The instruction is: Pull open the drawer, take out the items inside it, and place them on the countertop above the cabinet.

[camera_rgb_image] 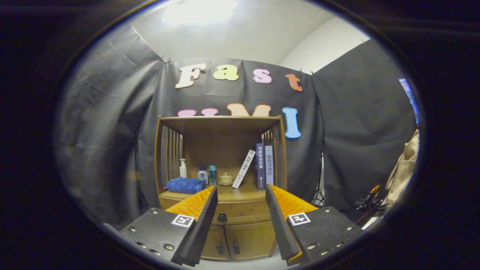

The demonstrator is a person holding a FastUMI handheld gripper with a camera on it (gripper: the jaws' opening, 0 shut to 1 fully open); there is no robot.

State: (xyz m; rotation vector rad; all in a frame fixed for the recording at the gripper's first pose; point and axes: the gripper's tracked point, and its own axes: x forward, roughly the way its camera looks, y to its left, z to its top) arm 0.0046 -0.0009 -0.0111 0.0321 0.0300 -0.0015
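Observation:
A wooden cabinet (225, 127) stands ahead against the booth wall. Its drawer (240, 212) is closed, and a dark round knob (222, 217) shows on the drawer front. The knob lies beyond the fingers, closer to the left one. My gripper (242, 195) is open, nothing between its fingers, and it is still some way from the cabinet. The countertop (245, 194) above the drawer holds a folded blue cloth (185, 185), a white pump bottle (183, 168), two small bottles (207, 175), a small lidded pot (225, 179) and several books (262, 165). What the drawer holds is hidden.
Two lower cabinet doors (240, 242) sit under the drawer. A shelf roof (221, 120) spans the countertop on slatted sides. To the right stand a tripod (318, 187) and a beige bag (403, 172) with clutter by the wall.

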